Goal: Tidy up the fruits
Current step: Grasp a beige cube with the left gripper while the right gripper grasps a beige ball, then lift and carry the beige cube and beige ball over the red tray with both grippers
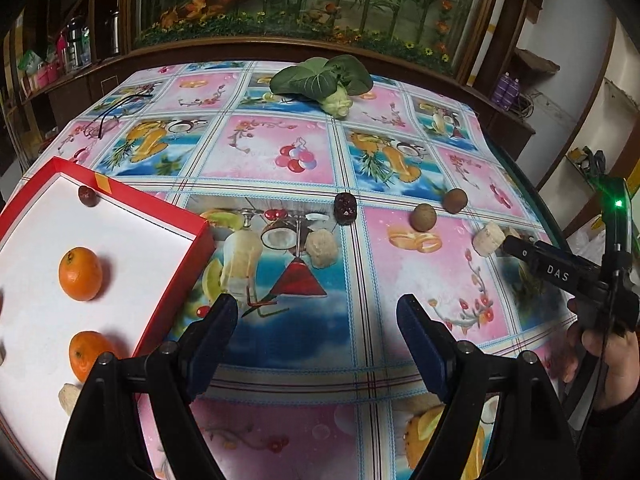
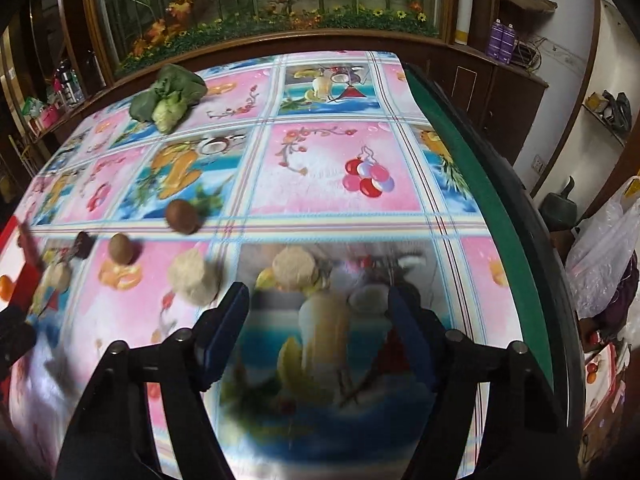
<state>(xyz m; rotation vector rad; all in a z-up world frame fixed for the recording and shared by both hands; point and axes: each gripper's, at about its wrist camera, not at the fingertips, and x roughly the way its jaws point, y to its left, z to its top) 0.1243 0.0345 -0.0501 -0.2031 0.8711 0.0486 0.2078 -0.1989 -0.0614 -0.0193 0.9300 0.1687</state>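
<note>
A red-rimmed white tray (image 1: 172, 216) lies at the left and holds two oranges (image 1: 80, 274) (image 1: 86, 354) and a red date (image 1: 87, 196). My left gripper (image 1: 316, 316) hovers open over the tablecloth beside the tray's right rim, with nothing between its fingers. Ahead of it lie a dark date (image 1: 345, 208), two brown round fruits (image 1: 424, 218) (image 1: 455, 200) and two pale chunks (image 1: 321, 248) (image 1: 488, 239). My right gripper (image 2: 318, 308) is open and empty above the cloth. One pale chunk (image 2: 294, 268) lies just beyond its fingertips, another (image 2: 192, 278) by its left finger.
A leafy bok choy (image 1: 324, 80) lies at the table's far side. The table's green edge (image 2: 480, 184) drops off to the right, with bags and shelves beyond it. A hand (image 1: 612, 356) holds the other tool at the right of the left wrist view.
</note>
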